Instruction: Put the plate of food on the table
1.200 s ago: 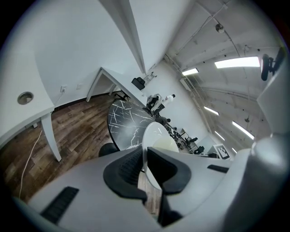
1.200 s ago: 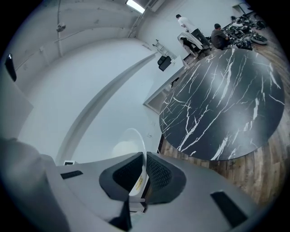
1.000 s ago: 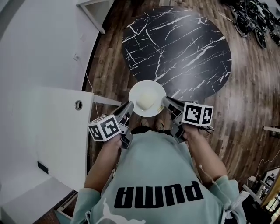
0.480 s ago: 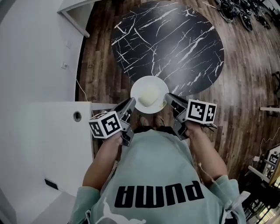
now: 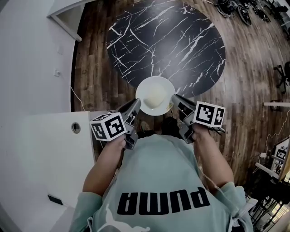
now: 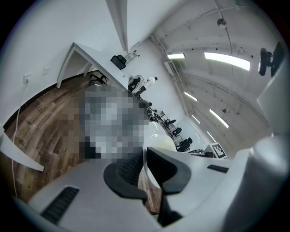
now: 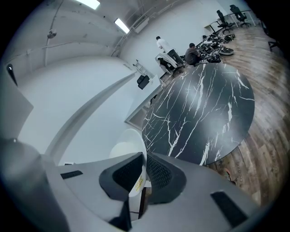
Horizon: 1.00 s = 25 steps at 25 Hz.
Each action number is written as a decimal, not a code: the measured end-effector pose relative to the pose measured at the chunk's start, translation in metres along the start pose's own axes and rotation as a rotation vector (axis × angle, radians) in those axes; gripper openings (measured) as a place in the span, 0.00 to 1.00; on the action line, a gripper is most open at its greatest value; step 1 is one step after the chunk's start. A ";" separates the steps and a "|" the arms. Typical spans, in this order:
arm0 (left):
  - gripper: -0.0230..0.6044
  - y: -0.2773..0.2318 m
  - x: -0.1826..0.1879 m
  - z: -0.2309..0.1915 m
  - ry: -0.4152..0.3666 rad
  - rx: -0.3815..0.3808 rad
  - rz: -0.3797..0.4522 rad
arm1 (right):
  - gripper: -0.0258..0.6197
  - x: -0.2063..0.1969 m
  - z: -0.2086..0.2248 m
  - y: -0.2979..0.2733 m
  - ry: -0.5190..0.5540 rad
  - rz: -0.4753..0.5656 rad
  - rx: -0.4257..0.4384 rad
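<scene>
A white plate (image 5: 155,95) with a pale mound of food is held in the air between both grippers, over the near edge of the round black marble table (image 5: 167,41). My left gripper (image 5: 135,105) is shut on the plate's left rim. My right gripper (image 5: 176,100) is shut on its right rim. In the left gripper view the left gripper (image 6: 144,159) pinches the thin rim of the plate (image 6: 161,143). In the right gripper view the right gripper (image 7: 145,168) clamps the plate (image 7: 130,144), with the table (image 7: 204,104) just beyond it.
A white desk (image 5: 36,149) stands at the left, and another white desk's leg (image 5: 63,22) shows at the far left. A cable (image 5: 74,97) trails over the wooden floor. Chairs and gear (image 5: 235,9) crowd the far right. The person's shoes (image 5: 144,126) show below the plate.
Both grippers have carried the plate forward. The table has come nearer, and the plate's far rim now overlaps the table's near edge.
</scene>
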<state>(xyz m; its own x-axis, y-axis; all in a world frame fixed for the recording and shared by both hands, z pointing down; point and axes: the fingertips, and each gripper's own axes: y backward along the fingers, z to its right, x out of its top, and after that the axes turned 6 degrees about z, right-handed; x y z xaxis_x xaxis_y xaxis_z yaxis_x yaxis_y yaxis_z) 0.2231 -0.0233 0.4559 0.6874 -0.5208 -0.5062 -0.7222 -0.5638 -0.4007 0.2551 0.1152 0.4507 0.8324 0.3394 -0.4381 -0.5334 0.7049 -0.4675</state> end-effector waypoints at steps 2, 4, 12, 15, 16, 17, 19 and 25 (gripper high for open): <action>0.10 -0.006 0.001 0.000 -0.006 -0.002 -0.005 | 0.09 0.005 0.004 -0.002 -0.002 0.007 0.001; 0.10 -0.013 0.004 0.000 -0.012 0.003 -0.007 | 0.09 0.010 0.007 -0.004 -0.002 0.005 0.006; 0.10 -0.061 0.018 0.011 -0.020 0.025 -0.019 | 0.09 0.054 0.035 -0.011 -0.013 -0.009 0.014; 0.10 -0.081 0.021 0.015 -0.021 0.034 -0.030 | 0.09 0.071 0.048 -0.013 -0.014 -0.014 0.011; 0.10 -0.088 0.021 0.016 -0.021 0.037 -0.034 | 0.09 0.076 0.053 -0.013 -0.016 -0.017 0.010; 0.10 -0.096 0.022 0.018 -0.021 0.040 -0.038 | 0.09 0.082 0.058 -0.014 -0.019 -0.019 0.010; 0.10 -0.110 0.024 0.020 -0.024 0.044 -0.046 | 0.09 0.092 0.068 -0.015 -0.025 -0.022 0.008; 0.10 -0.146 0.025 0.027 -0.021 0.058 -0.069 | 0.09 0.117 0.094 -0.016 -0.043 -0.034 0.001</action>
<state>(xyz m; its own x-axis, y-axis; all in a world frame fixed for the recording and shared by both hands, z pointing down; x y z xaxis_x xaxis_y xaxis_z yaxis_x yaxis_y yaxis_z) 0.3434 0.0633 0.4811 0.7342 -0.4680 -0.4918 -0.6770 -0.5593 -0.4784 0.3753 0.2017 0.4789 0.8559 0.3418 -0.3882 -0.5045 0.7172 -0.4807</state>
